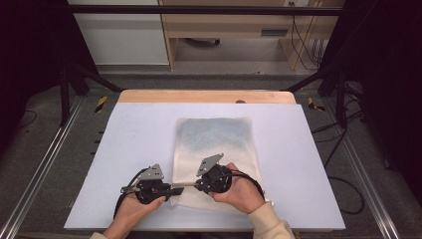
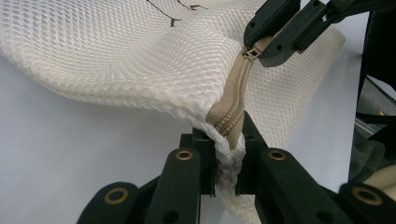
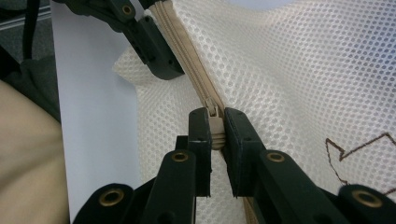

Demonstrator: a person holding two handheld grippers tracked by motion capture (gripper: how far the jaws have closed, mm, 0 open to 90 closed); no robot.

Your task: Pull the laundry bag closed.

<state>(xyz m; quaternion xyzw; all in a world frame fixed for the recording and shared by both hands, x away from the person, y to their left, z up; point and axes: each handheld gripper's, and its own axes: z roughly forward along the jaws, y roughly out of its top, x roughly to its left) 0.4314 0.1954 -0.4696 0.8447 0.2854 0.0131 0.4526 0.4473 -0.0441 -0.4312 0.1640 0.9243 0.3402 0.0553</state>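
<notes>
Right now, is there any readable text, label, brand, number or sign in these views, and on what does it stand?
None can be read.
Mesh bag: brown stitched lines at one edge, cut off by the frame; whether motif or lettering cannot be told.
Wooden cabinet behind the table: a small dark plate, too small to read.
Left gripper and right gripper: no markings legible.

White table [image 1: 124, 149], wooden furniture [image 1: 224, 25], floor cables [image 1: 343, 189]

mesh bag [image 1: 215, 149] contents: blurred, unreadable | embroidered motif [image 3: 359, 154]: cut off by edge
</notes>
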